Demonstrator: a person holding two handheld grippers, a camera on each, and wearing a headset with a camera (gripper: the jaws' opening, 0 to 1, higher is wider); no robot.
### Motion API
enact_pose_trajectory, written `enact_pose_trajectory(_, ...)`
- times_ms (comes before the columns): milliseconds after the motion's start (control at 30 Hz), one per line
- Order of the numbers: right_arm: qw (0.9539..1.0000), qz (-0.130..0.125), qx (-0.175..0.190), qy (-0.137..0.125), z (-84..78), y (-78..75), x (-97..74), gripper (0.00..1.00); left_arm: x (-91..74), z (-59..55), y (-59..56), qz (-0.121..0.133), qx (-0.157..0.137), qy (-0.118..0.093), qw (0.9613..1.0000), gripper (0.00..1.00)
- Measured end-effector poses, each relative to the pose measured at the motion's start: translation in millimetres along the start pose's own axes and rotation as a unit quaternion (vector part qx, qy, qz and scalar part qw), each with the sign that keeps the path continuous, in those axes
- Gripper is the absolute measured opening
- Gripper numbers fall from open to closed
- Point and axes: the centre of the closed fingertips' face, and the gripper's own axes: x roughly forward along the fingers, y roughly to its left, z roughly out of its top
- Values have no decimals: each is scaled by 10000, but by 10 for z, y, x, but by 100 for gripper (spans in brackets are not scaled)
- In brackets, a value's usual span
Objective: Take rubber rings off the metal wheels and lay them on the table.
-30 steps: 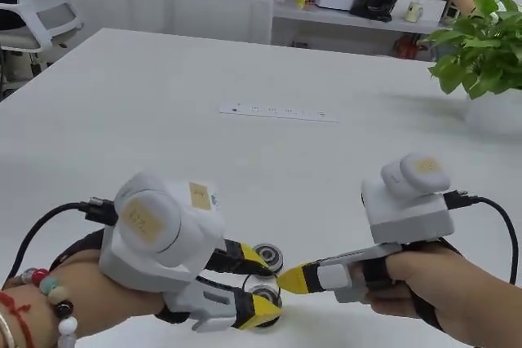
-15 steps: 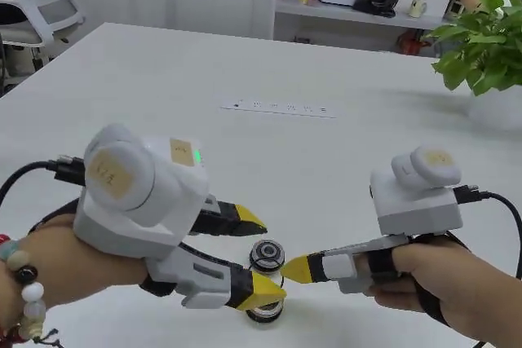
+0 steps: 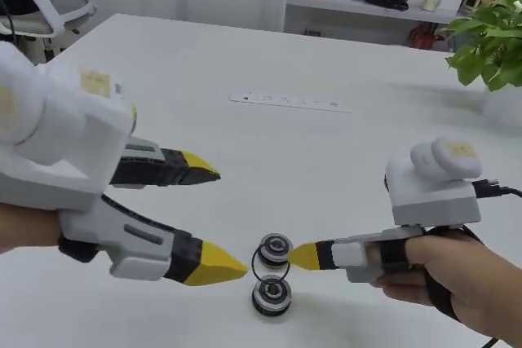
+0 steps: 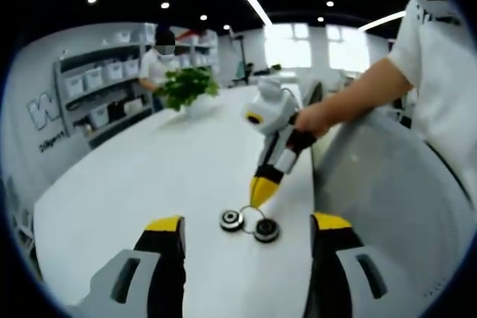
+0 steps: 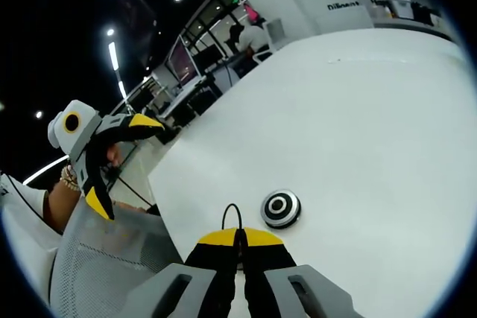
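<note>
The left hand-held gripper [image 3: 232,222] has released the metal wheels [image 3: 272,291].

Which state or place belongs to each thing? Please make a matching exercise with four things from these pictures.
Things:
1. left gripper
2. right gripper
3. metal wheels
4. plant

States or places:
a. green leaves, at the far right of the table
b. shut on the thin black rubber ring
c. lying close together on the table
d. open, held above the table

Pairs: 1-d, 2-b, 3-c, 4-a.
</note>
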Motion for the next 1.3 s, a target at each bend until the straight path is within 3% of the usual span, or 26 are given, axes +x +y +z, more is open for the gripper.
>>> enact_pose_trajectory(200,9999,56,-21,-82,43,56,-5,0,-249,-117,78,405,-179,36,9990,73)
enact_pose_trajectory(367,9998,115,-45,-134,79,68,-3,0,-383,-253,64,662,-335,72,9972,76)
enact_pose_trajectory(667,9997,192,-116,-78,78,99,25,0,-472,-530,-20,923,-803,118,9924,82)
enact_pose_trajectory(933,9984,425,-358,-59,53,269,94,0,-480,-654,-164,921,-1255,68,9878,84)
enact_pose_trajectory(1100,9977,539,-405,-65,22,338,137,0,-484,-652,-142,992,-1323,50,9862,85)
enact_pose_trajectory(1300,9960,642,-627,15,-26,436,226,0,-446,-681,-201,869,-1405,78,9862,85)
